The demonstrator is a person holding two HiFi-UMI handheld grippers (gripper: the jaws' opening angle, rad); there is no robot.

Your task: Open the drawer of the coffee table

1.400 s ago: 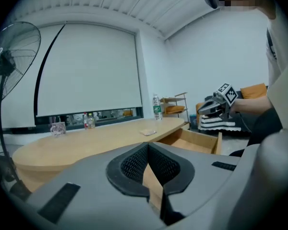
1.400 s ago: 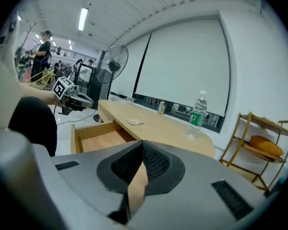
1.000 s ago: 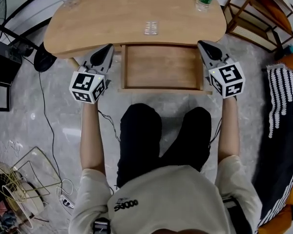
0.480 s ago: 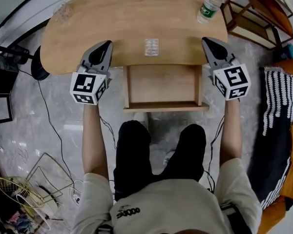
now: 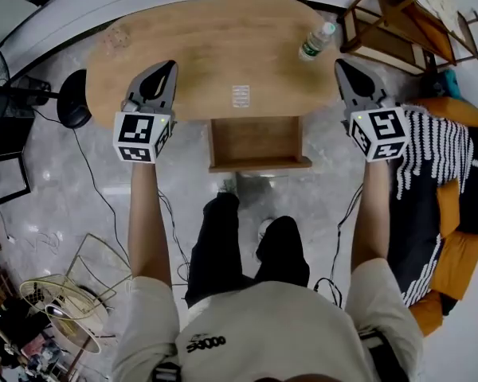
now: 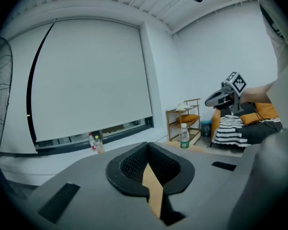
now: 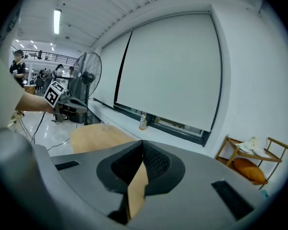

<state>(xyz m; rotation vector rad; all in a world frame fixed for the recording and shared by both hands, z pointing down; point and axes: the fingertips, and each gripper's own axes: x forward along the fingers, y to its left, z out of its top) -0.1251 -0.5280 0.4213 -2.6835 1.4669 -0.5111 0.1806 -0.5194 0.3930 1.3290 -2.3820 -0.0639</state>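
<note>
Right tool (image 7: 142, 146) jaws together, nothing between — wooden table top (image 7: 98, 138) beyond, left tool (image 7: 62, 102) at far left.

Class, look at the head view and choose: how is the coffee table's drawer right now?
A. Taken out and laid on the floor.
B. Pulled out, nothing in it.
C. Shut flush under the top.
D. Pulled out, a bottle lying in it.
B: the drawer juts out from under the coffee table toward the person, its wooden bottom bare; the water bottle stands on the tabletop.

The wooden tabletop (image 5: 199, 46) is carrying a bottle (image 5: 315, 41) standing near its right end. A small packet (image 5: 240, 95) is lying by its front edge.
</note>
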